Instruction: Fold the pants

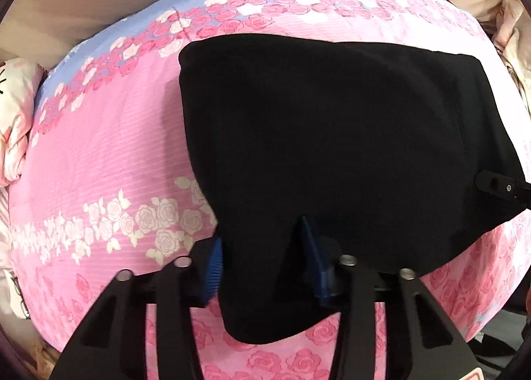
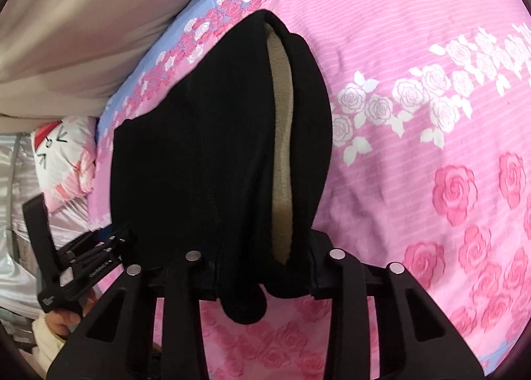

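Both grippers are clamped on the near edge of the black pants [image 1: 332, 147], which lie flat-ish on the bed: the left gripper [image 1: 262, 267] has a corner bunched between its blue pads, and the right gripper [image 2: 265, 267] pinches the end where the tan fleece lining [image 2: 282, 154] peeks out. My take is this is the grab before a fold-over, so the trick is to lift both ends together, keep the edge taut between them, carry it evenly across, and make sure every layer is caught. The surface is a soft pink rose bedsheet [image 1: 99, 147] with a blue band at the far side, so it'll give a bit. Beige curtain [image 2: 83, 31] behind, cartoon pillow [image 2: 63, 154] off to the side.
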`<state>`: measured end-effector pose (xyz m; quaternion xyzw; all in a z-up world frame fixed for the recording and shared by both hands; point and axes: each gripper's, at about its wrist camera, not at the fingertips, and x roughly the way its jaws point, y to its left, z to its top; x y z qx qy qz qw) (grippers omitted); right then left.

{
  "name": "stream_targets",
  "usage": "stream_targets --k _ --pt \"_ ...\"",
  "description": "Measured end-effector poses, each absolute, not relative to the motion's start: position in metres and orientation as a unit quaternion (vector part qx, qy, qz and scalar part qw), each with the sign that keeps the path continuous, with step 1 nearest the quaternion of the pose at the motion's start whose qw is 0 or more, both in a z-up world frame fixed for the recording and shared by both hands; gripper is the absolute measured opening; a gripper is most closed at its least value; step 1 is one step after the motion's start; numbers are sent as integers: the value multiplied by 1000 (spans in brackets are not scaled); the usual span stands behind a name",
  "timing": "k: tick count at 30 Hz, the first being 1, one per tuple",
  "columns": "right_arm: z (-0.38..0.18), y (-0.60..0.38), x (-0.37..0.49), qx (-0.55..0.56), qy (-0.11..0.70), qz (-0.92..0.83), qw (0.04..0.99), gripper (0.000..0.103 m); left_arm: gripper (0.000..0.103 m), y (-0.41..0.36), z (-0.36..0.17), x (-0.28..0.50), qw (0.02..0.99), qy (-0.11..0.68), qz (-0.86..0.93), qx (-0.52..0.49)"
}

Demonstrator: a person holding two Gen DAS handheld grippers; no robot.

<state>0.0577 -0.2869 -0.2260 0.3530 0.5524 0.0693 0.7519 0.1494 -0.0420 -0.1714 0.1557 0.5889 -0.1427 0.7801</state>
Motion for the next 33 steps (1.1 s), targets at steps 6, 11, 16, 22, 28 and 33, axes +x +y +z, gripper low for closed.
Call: stream_targets --k 6,11,16,22,28,33 --pt "-209 -294 27 380 565 91 727 32 20 -29 -155 136 770 599 -159 153" --pt "-211 -293 -12 380 586 94 710 32 12 -17 -145 102 754 614 -170 161" --pt "-243 -296 -17 372 588 73 714 42 16 5 -160 82 751 633 -154 111" --pt "-214 -296 -22 321 559 13 764 62 70 21 -150 98 790 594 -139 68" --pt "-130 -253 27 213 504 102 831 85 70 24 -138 78 789 585 -138 128" --pt "-133 -164 158 119 523 229 812 85 71 26 -154 69 769 603 -157 145"
